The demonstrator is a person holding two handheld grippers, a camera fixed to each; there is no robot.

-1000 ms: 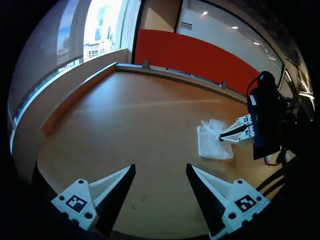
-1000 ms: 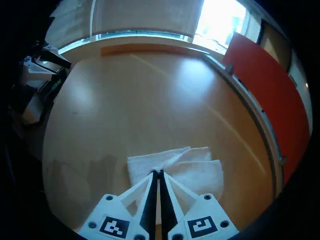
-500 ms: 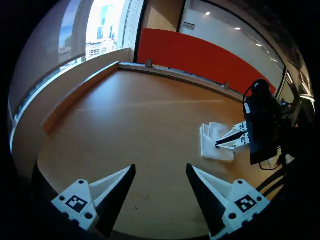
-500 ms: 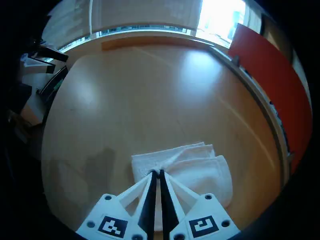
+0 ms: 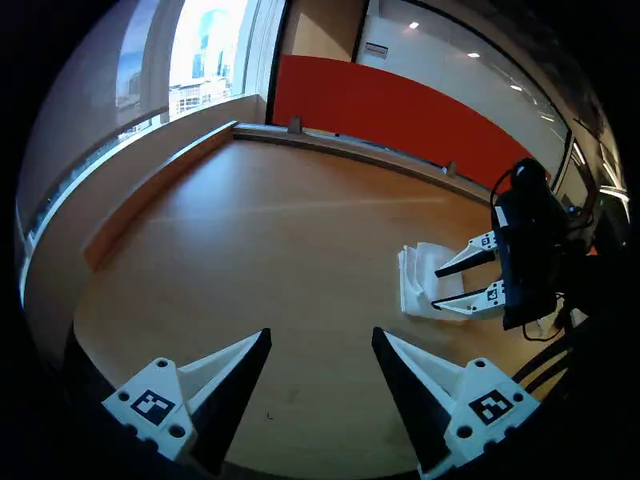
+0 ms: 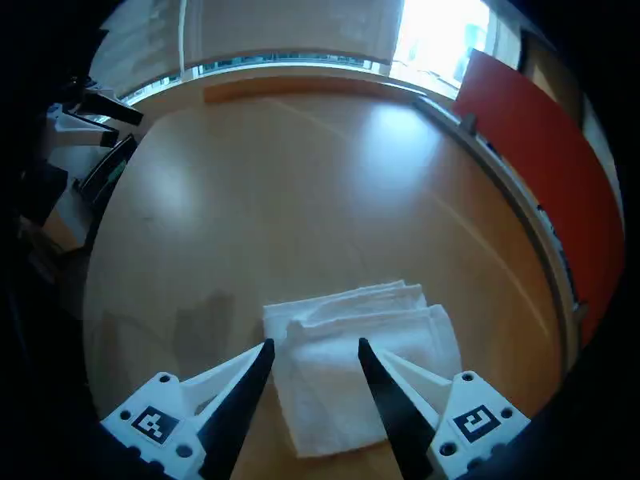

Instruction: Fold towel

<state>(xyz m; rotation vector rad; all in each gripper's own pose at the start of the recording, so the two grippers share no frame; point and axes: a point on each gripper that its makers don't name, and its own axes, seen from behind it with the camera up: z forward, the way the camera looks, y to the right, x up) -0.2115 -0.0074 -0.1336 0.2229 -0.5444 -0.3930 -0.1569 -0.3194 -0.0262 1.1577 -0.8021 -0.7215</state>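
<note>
Right gripper view: the right gripper (image 6: 314, 344) stands with its fingers moderately apart and grips nothing. The white towel (image 6: 320, 400) lies flat directly beneath and ahead of the fingertips, extending somewhat to the gripper's right. It is already a compact, layered rectangle with stacked folded edges along its far side. Neither finger presses on the cloth. This stance fits either letting the cloth go or lining up over a fresh edge, and the folding looks far along.

Left gripper view: the left gripper (image 5: 320, 331) has its fingers spread wide and holds nothing, poised over bare wood. It is kept well apart from the cloth, probably to stay out of the working hand's way. The towel (image 5: 420, 276) sits far ahead and to its right, with the right gripper (image 5: 437, 290) parted just over the towel's near edge.

Surface and room: the wooden tabletop (image 6: 280, 200) is smooth, glossy and orange-brown, so the cloth is likely to slide easily on it. A raised wooden ledge (image 5: 152, 188) borders the far side. Beyond it are a bright window (image 5: 208, 56) and a red wall panel (image 5: 400, 112).
</note>
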